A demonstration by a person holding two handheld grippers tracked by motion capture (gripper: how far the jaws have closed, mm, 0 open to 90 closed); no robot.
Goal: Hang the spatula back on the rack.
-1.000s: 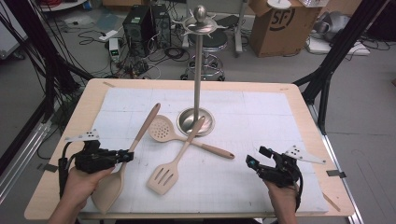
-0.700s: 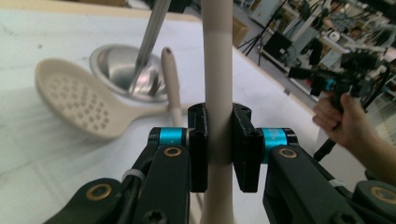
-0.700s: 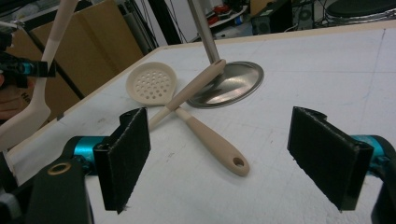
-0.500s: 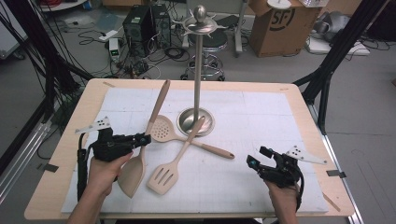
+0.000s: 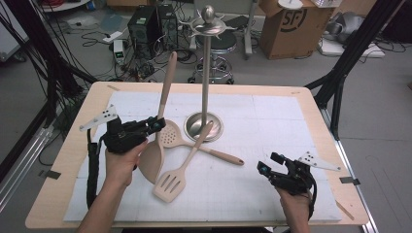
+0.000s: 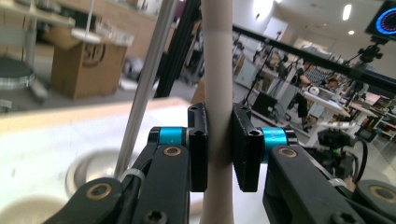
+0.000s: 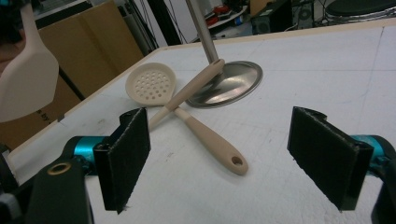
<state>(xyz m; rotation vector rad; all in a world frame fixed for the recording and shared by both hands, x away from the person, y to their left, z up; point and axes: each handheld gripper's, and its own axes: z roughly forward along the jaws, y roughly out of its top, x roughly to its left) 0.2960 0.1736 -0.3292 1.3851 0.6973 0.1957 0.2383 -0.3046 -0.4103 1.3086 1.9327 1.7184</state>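
Beige wooden spatula [image 5: 158, 131] is clamped by its handle between the left gripper [image 5: 156, 124] pads, left of centre in the high view; blade hangs low toward the mat, handle tip points to the upper middle of the frame. In the left gripper view the handle [image 6: 217, 112] runs top to bottom and both ends are cut off by the frame edges, so the blade can't be seen there. Right gripper [image 5: 265, 167] sits lower right in the high view, jaws spread wide with nothing between them; in the right gripper view its pads [image 7: 126, 158] frame bare white mat [image 5: 272, 121]. Spatula blade is cropped at the upper left edge of the right gripper view. Around it: skimmer spoon [image 5: 194, 144] and slotted turner [image 5: 182, 170] lie crossed at centre, the turner's handle over the skimmer's and its tip resting on the rack base. Utensil rack [image 5: 206, 73] stands upright just right of the raised handle, close by. Background beyond the table is cluttered with cables and a cardboard box [image 5: 286, 24], blurred in the left gripper view.
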